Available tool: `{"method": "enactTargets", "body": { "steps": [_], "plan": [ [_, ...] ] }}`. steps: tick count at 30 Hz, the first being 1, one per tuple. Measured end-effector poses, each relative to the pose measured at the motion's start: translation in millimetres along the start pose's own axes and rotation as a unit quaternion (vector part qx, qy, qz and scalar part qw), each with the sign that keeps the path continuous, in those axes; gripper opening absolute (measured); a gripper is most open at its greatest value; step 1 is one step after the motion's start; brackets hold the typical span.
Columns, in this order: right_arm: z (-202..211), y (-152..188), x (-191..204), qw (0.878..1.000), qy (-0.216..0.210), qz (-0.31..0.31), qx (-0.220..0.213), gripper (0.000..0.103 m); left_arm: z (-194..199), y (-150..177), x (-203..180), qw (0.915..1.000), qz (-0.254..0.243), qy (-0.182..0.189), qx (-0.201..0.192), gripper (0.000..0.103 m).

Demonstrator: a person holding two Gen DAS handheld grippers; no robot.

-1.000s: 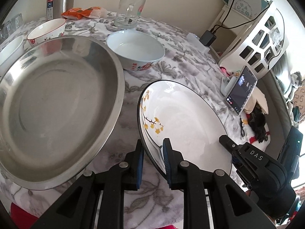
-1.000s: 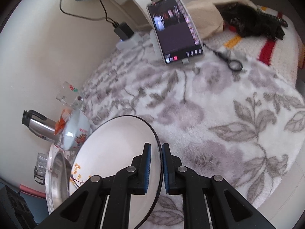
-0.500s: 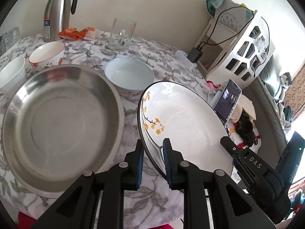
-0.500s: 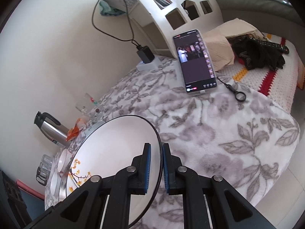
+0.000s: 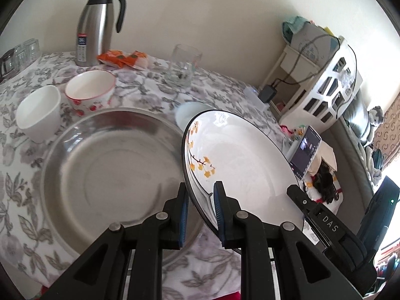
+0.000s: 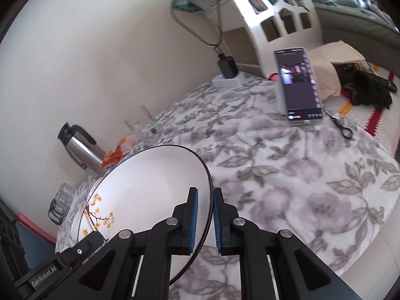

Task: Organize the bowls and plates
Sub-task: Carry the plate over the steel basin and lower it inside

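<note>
A white plate with a black rim and yellow flowers is held in the air, tilted, above the table. My left gripper is shut on its near rim. My right gripper is shut on the opposite rim of the plate. A large steel basin lies on the table left of the plate. A white bowl and a red-patterned bowl stand behind the basin. A pale blue bowl is mostly hidden behind the plate.
A steel thermos, an orange snack packet and a glass mug stand at the back of the floral tablecloth. A phone, a charger and a white shelf are at the right.
Both grippers have lifted the plate higher off the table. The table and basin now look farther below, and the plate now covers most of the pale blue bowl.
</note>
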State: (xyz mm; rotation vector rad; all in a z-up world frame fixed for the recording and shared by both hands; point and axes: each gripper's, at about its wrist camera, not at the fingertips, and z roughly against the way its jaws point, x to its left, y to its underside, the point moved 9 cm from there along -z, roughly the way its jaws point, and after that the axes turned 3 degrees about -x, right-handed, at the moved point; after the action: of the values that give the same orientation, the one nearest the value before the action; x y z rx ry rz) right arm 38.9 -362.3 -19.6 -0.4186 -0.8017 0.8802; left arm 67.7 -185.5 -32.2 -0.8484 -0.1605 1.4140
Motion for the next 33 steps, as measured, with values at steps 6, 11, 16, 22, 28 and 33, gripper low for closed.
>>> {"method": "enactTargets", "body": {
  "steps": [6,11,16,22,28,33],
  "plan": [
    [-7.0,11.8,32.6,1.000,-0.010,0.023,0.013,0.013,11.9,-9.7,31.7,0.9999,0.009,-0.011,-0.005,0.021],
    [-14.5,24.4,59.7,0.999,-0.016,0.045,0.028,0.013,20.7,-14.7,59.1,0.9997,0.012,-0.022,-0.007,0.022],
    [-23.8,40.7,83.4,0.997,-0.020,0.064,0.045,0.013,24.8,-15.2,85.4,0.9992,0.024,-0.032,-0.006,0.022],
    [-35.7,57.3,98.6,0.995,-0.018,0.074,0.064,0.013,23.6,-13.4,115.1,0.9977,0.053,-0.042,0.004,0.022],
    [-49.2,68.2,97.7,0.994,-0.010,0.069,0.086,0.013,12.6,-5.1,129.5,0.9957,0.067,-0.058,0.027,0.022],
    [-59.3,75.4,95.3,0.992,0.002,0.072,0.101,0.013,-2.1,2.4,137.0,0.9932,0.069,-0.081,0.047,0.022]
  ]
}}
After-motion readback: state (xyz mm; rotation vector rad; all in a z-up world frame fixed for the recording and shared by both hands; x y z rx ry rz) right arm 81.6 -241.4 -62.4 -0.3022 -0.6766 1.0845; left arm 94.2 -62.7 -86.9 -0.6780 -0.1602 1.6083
